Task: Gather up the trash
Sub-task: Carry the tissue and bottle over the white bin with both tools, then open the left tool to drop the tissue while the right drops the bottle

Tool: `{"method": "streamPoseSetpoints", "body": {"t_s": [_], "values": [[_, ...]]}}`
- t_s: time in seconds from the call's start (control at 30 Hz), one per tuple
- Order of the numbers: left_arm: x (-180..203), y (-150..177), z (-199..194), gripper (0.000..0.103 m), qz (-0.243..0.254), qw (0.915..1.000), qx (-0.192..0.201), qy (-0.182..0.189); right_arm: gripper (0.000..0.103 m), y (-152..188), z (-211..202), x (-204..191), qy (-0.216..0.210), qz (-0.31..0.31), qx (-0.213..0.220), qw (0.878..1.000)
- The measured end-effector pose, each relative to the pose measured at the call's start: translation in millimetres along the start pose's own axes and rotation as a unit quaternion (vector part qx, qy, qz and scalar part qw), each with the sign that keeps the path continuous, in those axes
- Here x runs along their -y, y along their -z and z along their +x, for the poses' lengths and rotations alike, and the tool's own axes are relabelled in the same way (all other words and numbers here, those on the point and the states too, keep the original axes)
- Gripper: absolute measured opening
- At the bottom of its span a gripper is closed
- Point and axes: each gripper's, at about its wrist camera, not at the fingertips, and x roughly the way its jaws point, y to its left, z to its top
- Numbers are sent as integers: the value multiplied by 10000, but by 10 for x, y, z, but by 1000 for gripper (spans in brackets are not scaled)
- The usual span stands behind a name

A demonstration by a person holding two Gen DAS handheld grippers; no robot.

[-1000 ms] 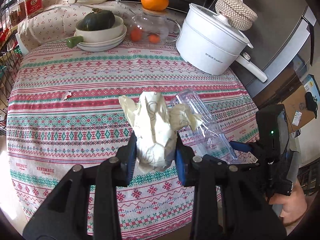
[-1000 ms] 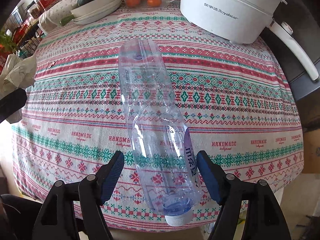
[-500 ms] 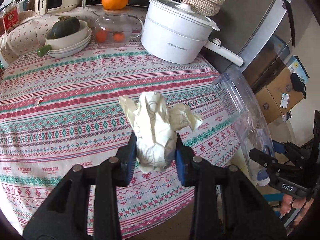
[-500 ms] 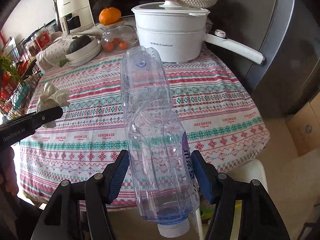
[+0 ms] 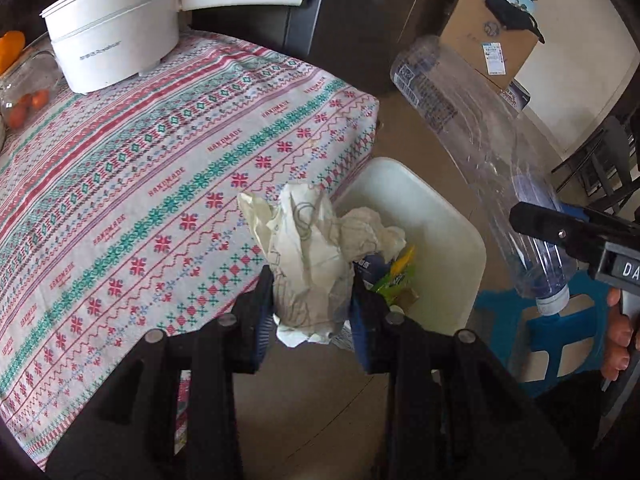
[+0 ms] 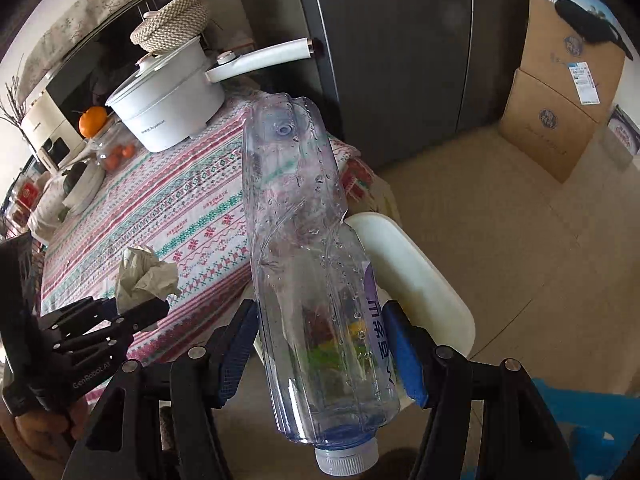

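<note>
My left gripper [image 5: 312,312] is shut on a crumpled ball of cream paper [image 5: 308,256], held past the table's edge above a white trash bin [image 5: 432,216] on the floor. Green and yellow wrappers [image 5: 394,276] lie inside the bin. My right gripper [image 6: 320,344] is shut on a crushed clear plastic bottle [image 6: 316,280], its blue pads pressing the lower body and its white cap pointing toward the camera. That bottle [image 5: 472,136] hangs over the bin's right side in the left wrist view. The bin rim [image 6: 420,272] shows behind the bottle, and the left gripper [image 6: 132,312] with the paper is at the left.
A table with a patterned cloth [image 5: 140,184] carries a white pot [image 5: 112,40] and a glass jar of fruit [image 5: 24,92]. A dark fridge [image 6: 400,60] stands behind. Cardboard boxes [image 5: 492,48] sit on the floor, and a blue stool [image 5: 560,340] is beside the bin.
Both grippers have swung from over the table to beyond its edge, above the white bin, each rolling as it went. The right jaws tightened on the bottle early on.
</note>
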Motion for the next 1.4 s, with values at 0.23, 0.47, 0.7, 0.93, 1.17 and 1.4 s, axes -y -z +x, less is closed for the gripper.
{"method": "streamPoseSetpoints", "body": {"t_s": [0.23,0.47,0.7,0.93,1.17,1.4], "values": [[374,-65,554,36,333,9991,-267,-36,65,169,7,458,154,258,-266,9992],[516,-92,884,37,410,9980,-487,-56,65,253,38,700,293,478,-451,9974],[567,-19,968,37,572,9970,-511,-132,65,268,26,753,225,512,-450,9974],[558,-83,912,51,589,9978,-281,-132,66,260,71,777,208,490,-528,9972],[500,-172,630,77,561,9982,-60,-226,66,314,156,796,206,477,-760,9958],[259,-233,300,90,235,9991,152,-317,66,366,581,684,238,280,-1603,9864]]}}
